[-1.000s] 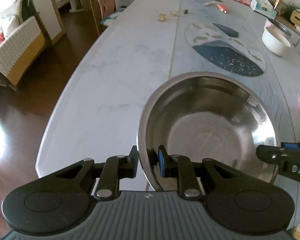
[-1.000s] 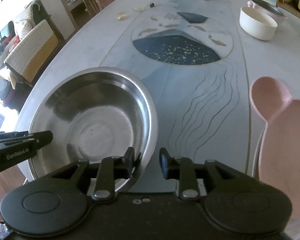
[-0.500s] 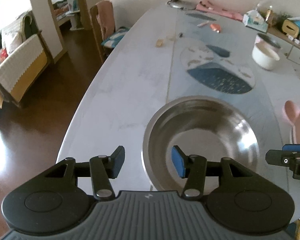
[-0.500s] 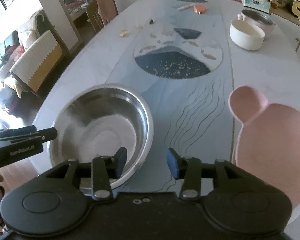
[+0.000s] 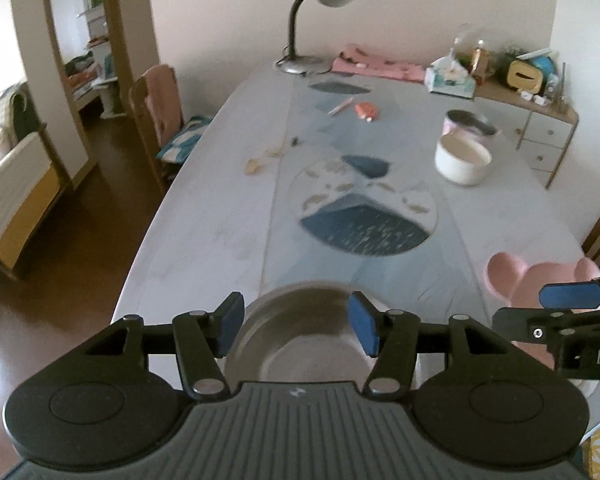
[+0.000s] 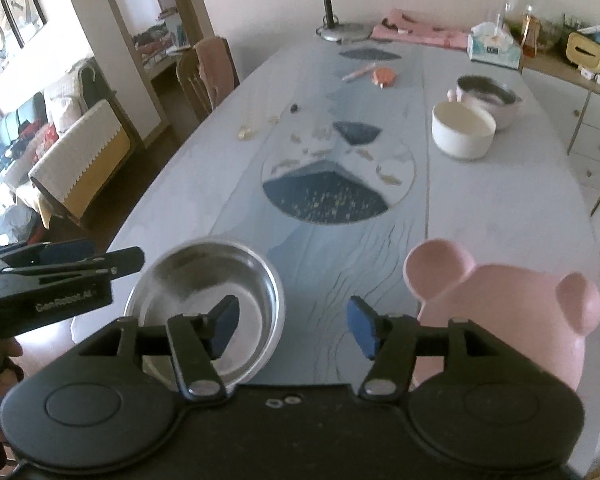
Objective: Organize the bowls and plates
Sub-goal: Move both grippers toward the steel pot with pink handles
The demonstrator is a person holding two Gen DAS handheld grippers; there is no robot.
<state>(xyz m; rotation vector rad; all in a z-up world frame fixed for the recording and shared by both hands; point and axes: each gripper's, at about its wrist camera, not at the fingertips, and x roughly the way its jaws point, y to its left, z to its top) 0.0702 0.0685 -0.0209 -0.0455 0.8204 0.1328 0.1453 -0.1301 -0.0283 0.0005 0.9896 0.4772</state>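
The steel bowl (image 6: 204, 300) is set down at the near bench (image 6: 500, 216) edge; both hand-held grippers, left (image 5: 296, 330) and right (image 6: 294, 330), have just been opening and stand apart, empty; the bear-shaped pink plate (image 6: 512, 312), white bowl (image 6: 462, 130) and far lilac bowl (image 6: 488, 98) seemingly remain unsorted.

Soft daylight enters from the left; both fisheye views bend at the edges and show slight motion blur.

Both grippers let go of the steel bowl (image 6: 204, 304): a second before, the left gripper (image 5: 296, 330) and the right gripper (image 6: 292, 330) each pinched its rim, and their jaws have just been opening, now standing apart with nothing pressed between them. Both rose away from the bowl, which lay free on the table (image 6: 480, 208).
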